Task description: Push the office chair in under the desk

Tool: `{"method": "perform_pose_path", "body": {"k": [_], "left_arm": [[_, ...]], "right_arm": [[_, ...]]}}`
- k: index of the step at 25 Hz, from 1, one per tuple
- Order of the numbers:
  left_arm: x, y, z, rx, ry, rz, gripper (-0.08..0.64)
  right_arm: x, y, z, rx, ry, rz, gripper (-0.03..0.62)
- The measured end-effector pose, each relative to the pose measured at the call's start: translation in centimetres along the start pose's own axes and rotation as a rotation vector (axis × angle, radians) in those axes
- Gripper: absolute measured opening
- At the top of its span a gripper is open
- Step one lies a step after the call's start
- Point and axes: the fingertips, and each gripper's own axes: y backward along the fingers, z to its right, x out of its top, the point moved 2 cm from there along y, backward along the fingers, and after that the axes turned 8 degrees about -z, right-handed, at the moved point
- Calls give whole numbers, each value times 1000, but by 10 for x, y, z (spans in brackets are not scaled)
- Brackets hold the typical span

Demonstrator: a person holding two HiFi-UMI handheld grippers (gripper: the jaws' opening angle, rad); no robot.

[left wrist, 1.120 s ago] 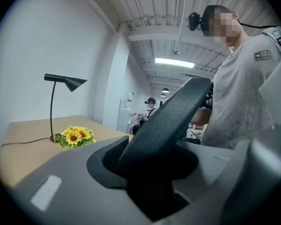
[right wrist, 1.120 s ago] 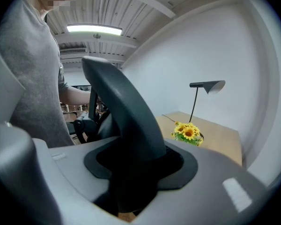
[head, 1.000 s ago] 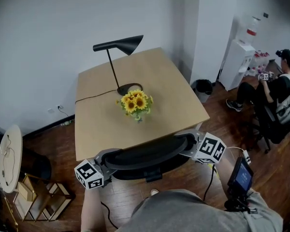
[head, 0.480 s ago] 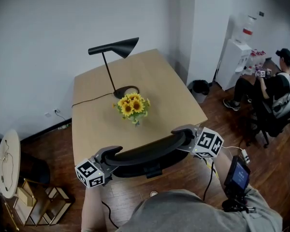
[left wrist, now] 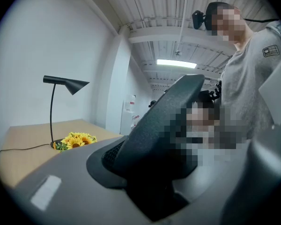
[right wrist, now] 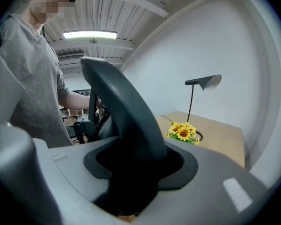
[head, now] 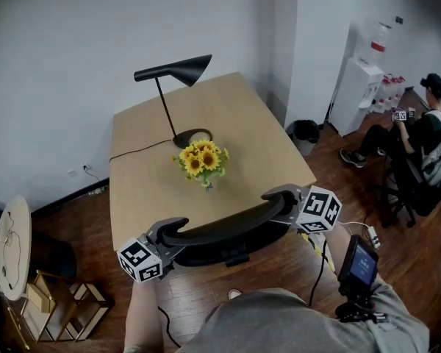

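Chair: The office chair (head: 224, 234) stood at the near edge of the desk (head: 272, 149). Its curved black backrest lay across that edge in the head view, and the seat was hidden beneath it.
Left tongs: The left tongs (head: 167, 234) were clamped on the left end of the backrest, which filled the gap between the jaws in the left gripper view.
Right tongs: The right tongs (head: 279, 198) were clamped the same way on the right end of the backrest.
On the desk: A bunch of sunflowers (head: 203, 160) stood just beyond the middle of the backrest. Behind it was a black lamp (head: 175, 70), whose cable (head: 136, 150) ran off the desk's left edge.
Right of the desk: A dark bin (head: 306, 132) sat by the wall near the desk's far right corner. A white water dispenser (head: 356, 94) stood farther right, and a seated person (head: 419, 142) was well apart from the desk.
Left of the desk: A low wooden rack (head: 66, 304) stood on the wood floor (head: 279, 271).
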Motion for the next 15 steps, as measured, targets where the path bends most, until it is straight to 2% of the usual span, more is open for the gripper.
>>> {"method": "perform_pose_path", "body": {"k": [15], "left_arm": [[-3, -5, -2, 29, 33, 31, 207]], "right_arm": [[-4, 4, 3, -19, 12, -4, 215]]}}
